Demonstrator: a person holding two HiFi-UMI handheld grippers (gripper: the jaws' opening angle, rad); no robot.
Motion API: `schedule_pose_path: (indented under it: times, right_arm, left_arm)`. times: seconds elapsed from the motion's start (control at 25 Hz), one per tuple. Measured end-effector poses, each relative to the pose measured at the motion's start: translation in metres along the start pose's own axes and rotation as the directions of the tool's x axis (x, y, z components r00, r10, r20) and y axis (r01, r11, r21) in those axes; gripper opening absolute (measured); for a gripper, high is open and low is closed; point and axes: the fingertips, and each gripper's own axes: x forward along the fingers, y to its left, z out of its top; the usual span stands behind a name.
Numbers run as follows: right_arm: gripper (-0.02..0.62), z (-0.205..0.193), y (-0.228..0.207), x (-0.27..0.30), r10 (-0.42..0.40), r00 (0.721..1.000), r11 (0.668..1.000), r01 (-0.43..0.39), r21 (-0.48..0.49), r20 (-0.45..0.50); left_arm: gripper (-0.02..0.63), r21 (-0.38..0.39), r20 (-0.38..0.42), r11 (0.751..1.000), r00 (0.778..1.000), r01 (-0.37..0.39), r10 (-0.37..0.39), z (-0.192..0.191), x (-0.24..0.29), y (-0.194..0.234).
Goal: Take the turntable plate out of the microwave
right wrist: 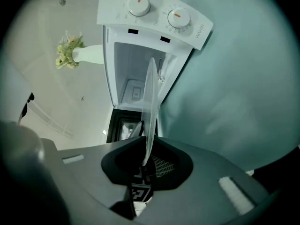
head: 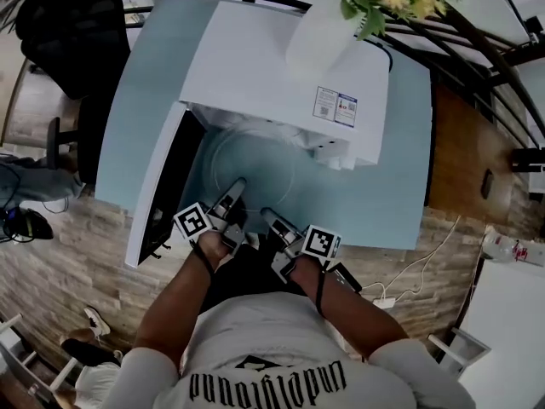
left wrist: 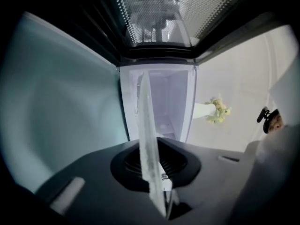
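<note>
The clear glass turntable plate point(head: 251, 164) is level just outside the open white microwave point(head: 281, 66), over the pale blue table point(head: 392, 186). My left gripper point(head: 232, 191) is shut on its near left rim and my right gripper point(head: 271, 220) on its near right rim. The left gripper view shows the plate point(left wrist: 146, 125) edge-on, running from my left gripper's point(left wrist: 152, 172) jaws toward the cavity point(left wrist: 164, 102). In the right gripper view the plate point(right wrist: 151, 102) likewise stands edge-on in my right gripper point(right wrist: 145, 165), before the microwave's two dials point(right wrist: 157, 13).
The microwave door point(head: 162, 186) hangs open to the left. A white vase of flowers point(head: 328, 28) stands on top of the oven. A black chair point(head: 72, 32) is at the upper left; a cable and power strip point(head: 383, 301) lie on the floor to the right.
</note>
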Motion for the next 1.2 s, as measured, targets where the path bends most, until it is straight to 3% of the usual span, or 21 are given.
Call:
schedule_pose_path:
  times: [0.44,0.76,1.12,1.2]
  right_arm:
    - [0.041,-0.044,0.033,-0.053,0.038,0.999,0.998,-0.039,-0.042,-0.02]
    - [0.043,-0.047,0.048,-0.1,0.079,0.996,0.994,-0.083,-0.069,-0.047]
    - [0.043,-0.063,0.056,-0.183,0.105,0.989,0.989,-0.115,-0.091,-0.105]
    - [0.043,-0.07,0.062,-0.199,0.144,0.982,0.982,-0.157,-0.107,-0.12]
  left_arm:
    - [0.083,0.027,-0.001,0.999,1.0,0.023,-0.023,-0.045,-0.044,-0.045]
    - [0.083,0.078,0.028,0.997,0.999,0.027,-0.029,-0.084,-0.05,-0.077]
    - [0.08,0.116,0.101,0.992,0.993,0.04,-0.052,-0.156,-0.069,-0.116]
    - [0.08,0.124,0.117,0.991,0.991,0.045,-0.06,-0.174,-0.077,-0.126]
